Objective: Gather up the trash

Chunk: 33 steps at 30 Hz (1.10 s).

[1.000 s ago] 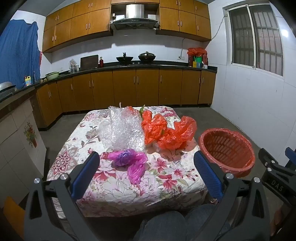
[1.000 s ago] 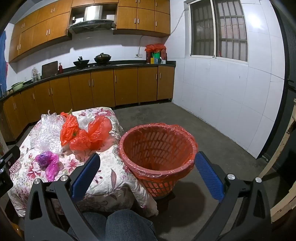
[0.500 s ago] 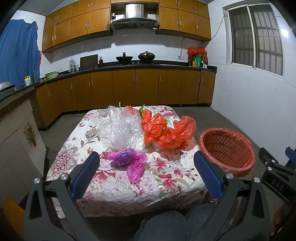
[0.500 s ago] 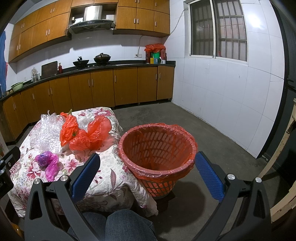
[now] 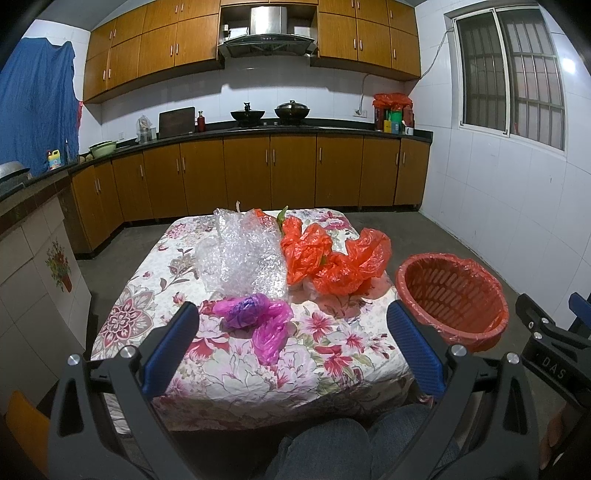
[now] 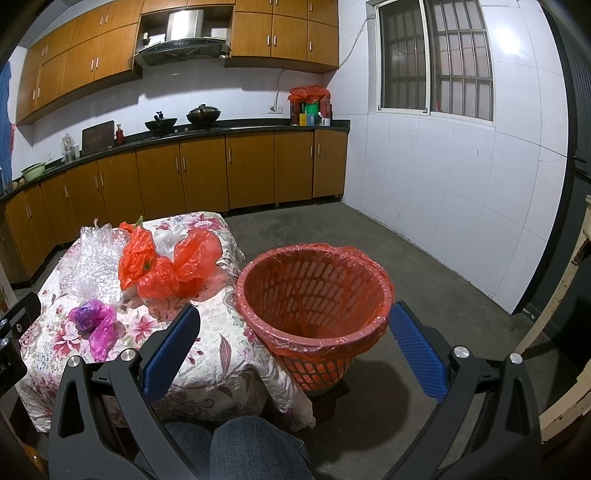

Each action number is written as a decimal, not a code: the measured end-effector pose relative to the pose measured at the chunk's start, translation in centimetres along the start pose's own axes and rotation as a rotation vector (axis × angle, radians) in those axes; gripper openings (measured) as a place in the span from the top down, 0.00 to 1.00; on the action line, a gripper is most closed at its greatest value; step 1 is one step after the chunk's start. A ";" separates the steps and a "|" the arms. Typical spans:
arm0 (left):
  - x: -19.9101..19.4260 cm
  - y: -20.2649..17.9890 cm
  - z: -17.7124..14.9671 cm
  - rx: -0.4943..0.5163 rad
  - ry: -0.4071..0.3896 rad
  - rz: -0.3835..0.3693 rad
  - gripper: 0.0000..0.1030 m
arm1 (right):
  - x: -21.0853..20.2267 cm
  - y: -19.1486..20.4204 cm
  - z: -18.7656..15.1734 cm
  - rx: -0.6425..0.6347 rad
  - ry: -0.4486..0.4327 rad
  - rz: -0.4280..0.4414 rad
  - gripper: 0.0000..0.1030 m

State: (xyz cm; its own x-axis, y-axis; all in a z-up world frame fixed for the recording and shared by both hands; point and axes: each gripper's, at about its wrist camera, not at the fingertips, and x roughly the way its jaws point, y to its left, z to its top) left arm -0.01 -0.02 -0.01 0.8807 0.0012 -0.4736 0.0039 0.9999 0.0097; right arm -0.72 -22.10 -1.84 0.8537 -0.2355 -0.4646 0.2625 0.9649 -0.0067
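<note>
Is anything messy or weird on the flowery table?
Yes. Crumpled orange bags, bubble wrap and a purple bag lie loose on the table, while the lined basket beside it looks empty.

So this is a home kitchen, pretty clearly. Straight ahead of my tongs there's a long run of brown wooden base cabinets under a dark countertop, with matching wall cabinets above. A steel range hood hangs over two black woks on the stove. Up ahead to the right sit bottles and a red bag in the counter corner, and a barred window in the white tiled wall. Just in front of me is a table with a flowery tablecloth, concrete floor around it.
</note>
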 end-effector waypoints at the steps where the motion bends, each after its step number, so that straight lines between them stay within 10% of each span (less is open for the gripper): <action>1: 0.0 0.0 0.0 0.000 0.000 -0.001 0.04 | 0.0 0.0 0.0 0.000 0.000 0.000 0.02; 33: -0.2 -0.6 -1.0 -0.001 0.005 -0.001 0.04 | 0.2 0.0 -0.1 0.000 0.003 0.000 0.02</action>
State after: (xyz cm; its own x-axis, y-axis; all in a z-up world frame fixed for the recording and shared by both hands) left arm -0.62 -0.63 -0.80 0.8784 0.0007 -0.4779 0.0037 1.0000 0.0082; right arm -0.60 -22.17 -2.06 0.8524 -0.2348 -0.4672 0.2621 0.9650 -0.0069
